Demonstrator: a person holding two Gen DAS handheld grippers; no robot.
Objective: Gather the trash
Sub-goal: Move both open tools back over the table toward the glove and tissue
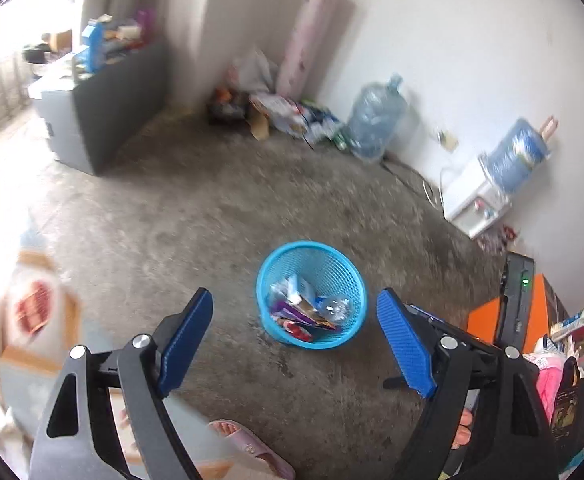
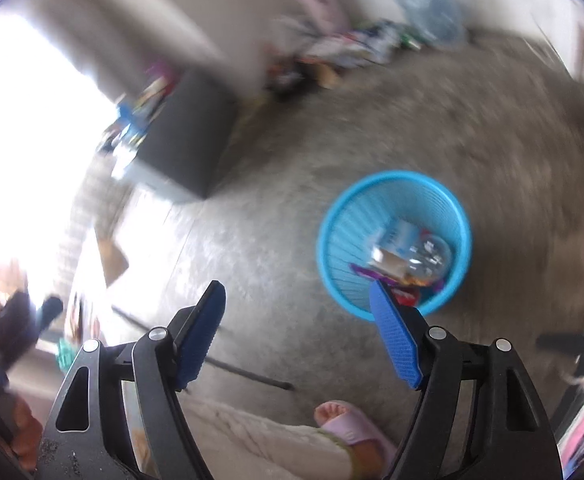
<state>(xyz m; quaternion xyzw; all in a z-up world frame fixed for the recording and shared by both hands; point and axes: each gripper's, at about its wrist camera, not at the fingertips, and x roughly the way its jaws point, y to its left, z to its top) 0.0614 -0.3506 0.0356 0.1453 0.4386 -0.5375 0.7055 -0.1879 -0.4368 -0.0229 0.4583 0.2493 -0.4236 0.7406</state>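
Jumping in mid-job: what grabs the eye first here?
The blue mesh basket on the grey floor, already holding wrappers and a clear plastic bottle. Both the left gripper and right gripper stand open and empty above it. Clutter lines the far wall.

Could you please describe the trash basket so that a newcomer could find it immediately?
On the bare concrete floor, well out from the cluttered white wall, stands a small round basket. It is bright blue mesh plastic, holding wrappers and a clear bottle, the only open-topped container there.
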